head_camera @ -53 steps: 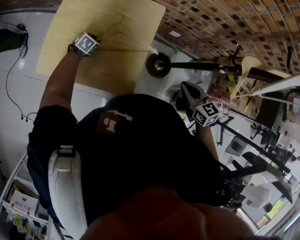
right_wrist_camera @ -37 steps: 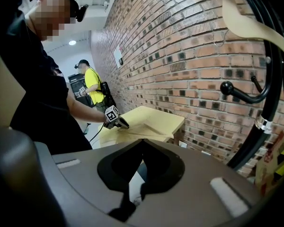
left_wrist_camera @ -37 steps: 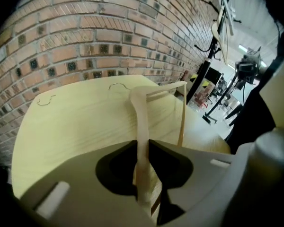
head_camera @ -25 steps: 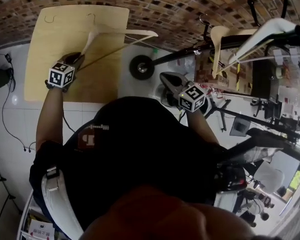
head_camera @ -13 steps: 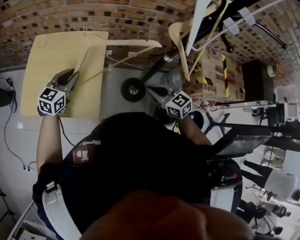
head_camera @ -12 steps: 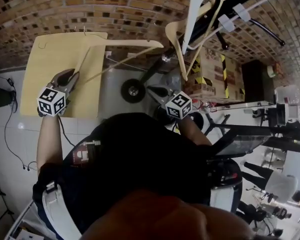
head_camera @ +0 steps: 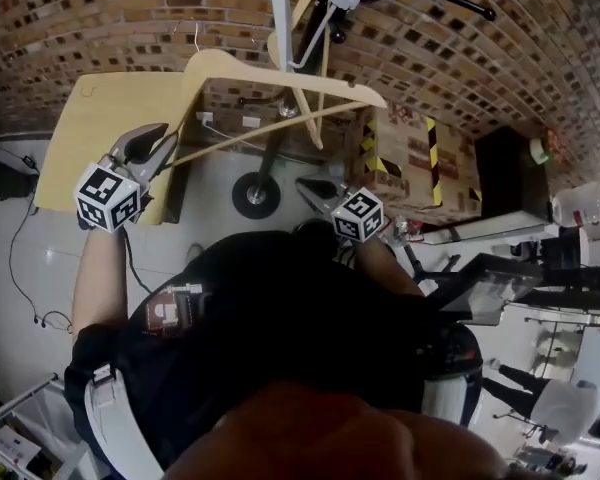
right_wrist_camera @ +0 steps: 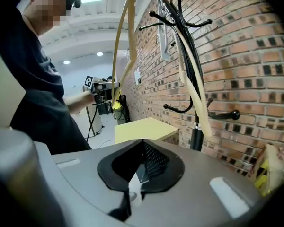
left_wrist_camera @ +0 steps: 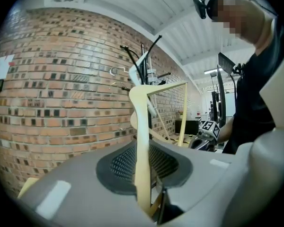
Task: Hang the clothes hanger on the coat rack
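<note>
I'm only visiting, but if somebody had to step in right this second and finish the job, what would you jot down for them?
Left hand-held gripper: shut on one end of the wooden hanger, holding it up near the coat rack.
Right hand-held gripper: shut, empty, lower down beside the rack.
Done: the hanger is off the yellow table.
Left: its metal hook is not yet on a rack arm. Slip it over a free one, then open the left jaws. Other hangers already hang there.
</note>
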Demonstrator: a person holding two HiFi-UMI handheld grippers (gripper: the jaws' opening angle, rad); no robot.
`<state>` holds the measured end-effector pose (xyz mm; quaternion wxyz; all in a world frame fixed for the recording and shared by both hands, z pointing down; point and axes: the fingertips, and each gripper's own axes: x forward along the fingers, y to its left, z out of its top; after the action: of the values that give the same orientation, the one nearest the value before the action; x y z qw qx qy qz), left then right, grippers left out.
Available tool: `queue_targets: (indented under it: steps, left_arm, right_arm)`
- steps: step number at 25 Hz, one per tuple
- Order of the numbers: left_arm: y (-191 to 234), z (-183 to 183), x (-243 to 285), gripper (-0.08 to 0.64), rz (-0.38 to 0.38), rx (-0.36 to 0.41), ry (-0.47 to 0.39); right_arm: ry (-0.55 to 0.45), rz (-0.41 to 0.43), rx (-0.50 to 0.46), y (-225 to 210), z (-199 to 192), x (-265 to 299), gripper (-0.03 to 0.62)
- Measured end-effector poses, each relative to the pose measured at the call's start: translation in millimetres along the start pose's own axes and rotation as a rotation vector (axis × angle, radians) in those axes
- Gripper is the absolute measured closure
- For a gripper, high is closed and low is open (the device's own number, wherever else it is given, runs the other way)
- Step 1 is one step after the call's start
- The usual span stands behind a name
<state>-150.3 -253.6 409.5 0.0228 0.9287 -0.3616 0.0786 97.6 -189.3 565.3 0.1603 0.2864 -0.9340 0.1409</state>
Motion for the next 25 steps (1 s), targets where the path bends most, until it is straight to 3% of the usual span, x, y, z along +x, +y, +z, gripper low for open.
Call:
queue_targets:
  steps: [7, 11, 14, 17, 25]
  left_arm:
    - [-72.2, 70.1, 21.4, 0.482, -0.022, 0.09, -0.024]
    - [-101.0, 112.2, 43.1, 0.482, -0.047, 0.067, -0.057]
    - [-122.1, 135.8, 61.4, 0.482, -0.091, 0.007, -0.073]
    - [-142.4, 150.2, 77.4, 0.482, -0.133, -0.045, -0.08]
    - [-138.9, 164.5, 85.7, 0.482, -0.088, 0.063, -0.083]
  right_arm:
    - [-0.043, 0.013, -0.01, -3.5, -7.2, -36.9, 0.578]
    - [-0.075, 0.003, 0.001, -7.8, -10.7, -52.8, 0.578]
    - [-0.094, -0.003, 0.011, -10.7, -14.9, -60.2, 0.578]
    - [-0.119, -0.013, 0.025, -14.8, -16.1, -64.8, 0.578]
    - [-0.147, -0.071, 0.021, -22.2, -4.8, -75.0, 0.578]
